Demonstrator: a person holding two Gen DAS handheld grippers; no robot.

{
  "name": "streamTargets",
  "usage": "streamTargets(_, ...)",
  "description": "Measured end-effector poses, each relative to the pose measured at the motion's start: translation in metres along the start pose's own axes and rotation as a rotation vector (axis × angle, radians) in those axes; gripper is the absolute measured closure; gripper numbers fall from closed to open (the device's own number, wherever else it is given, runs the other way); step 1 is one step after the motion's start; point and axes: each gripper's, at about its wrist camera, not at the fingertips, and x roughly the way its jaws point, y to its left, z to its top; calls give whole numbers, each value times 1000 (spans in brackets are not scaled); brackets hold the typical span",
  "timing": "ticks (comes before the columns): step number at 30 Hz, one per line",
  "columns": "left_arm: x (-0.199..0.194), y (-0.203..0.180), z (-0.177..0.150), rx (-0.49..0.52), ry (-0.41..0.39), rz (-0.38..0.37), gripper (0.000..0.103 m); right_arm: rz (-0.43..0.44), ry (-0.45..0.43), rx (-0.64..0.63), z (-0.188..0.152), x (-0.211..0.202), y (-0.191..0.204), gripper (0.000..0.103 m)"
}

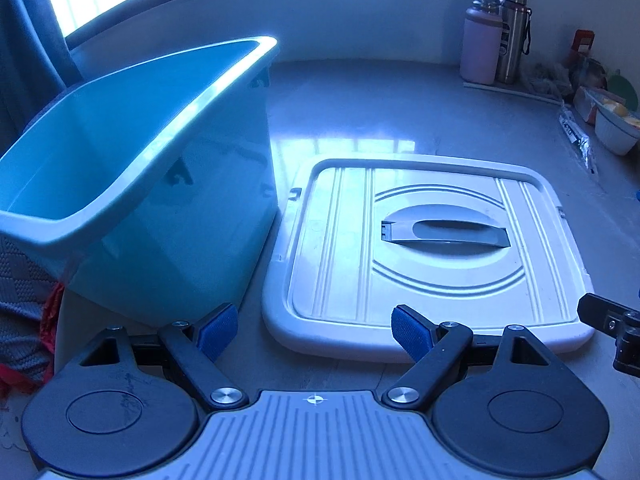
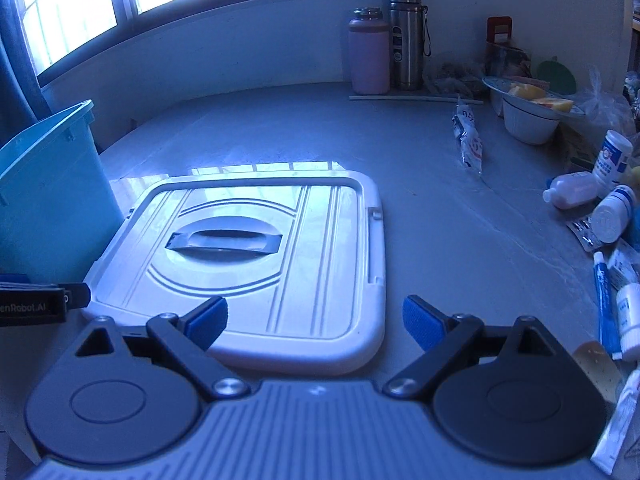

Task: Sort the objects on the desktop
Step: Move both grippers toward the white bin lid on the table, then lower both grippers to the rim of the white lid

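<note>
Left wrist view, reading left to right: teal bin (image 1: pixel 132 168) stands open at the table's left, interior empty as far as the view shows, mouth up and uncovered, presumably so sorted items can be dropped straight in. Its lid (image 1: pixel 432 256) lies flat on the table (image 1: pixel 400 100) just beside the bin's right wall, handle side up, parked out of the way yet near for closing later. Left gripper (image 1: pixel 316 334) hovers low over the gap between bin and lid, jaws spread wide and holding nothing; its right pad sits above the lid's near rim. Far right edge shows a black part of the right gripper (image 1: pixel 612 328). Right wrist view: bin at the far left, lid centre-left, then bare table, then the things to sort crowded along the right edge: white bottles (image 2: pixel 596 196), some lying and some upright, a blister strip (image 2: pixel 584 234), a blue-and-white tube (image 2: pixel 604 300), more packets near the corner, too blurred to name. Right gripper (image 2: pixel 316 322) is also released and empty, fingers apart over the lid's near right corner. Behind: a pink flask (image 2: pixel 368 56) and a steel flask (image 2: pixel 406 40) by the wall, a bowl (image 2: pixel 528 120) with fruit pieces, a foil sachet (image 2: pixel 468 140). Judgement: sorting not yet begun; right gripper stands nearest the clutter, so the first pick likely falls to it.
</note>
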Motion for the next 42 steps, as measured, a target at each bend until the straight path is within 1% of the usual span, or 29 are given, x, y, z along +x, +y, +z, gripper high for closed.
streamTargets(16,48,-8,26,12,84,5,17,-23,109,38,16,42,-9,8)
streamTargets(33,82,-17,33,17,173,0,17,-55,235,78,32,85,-17,8)
streamTargets(36,87,-17,33,2,170,-5,16,-57,241,67,32,95,-19,7)
streamTargets(42,90,-19,34,-3,158,-13,16,-60,237,63,31,91,-19,5)
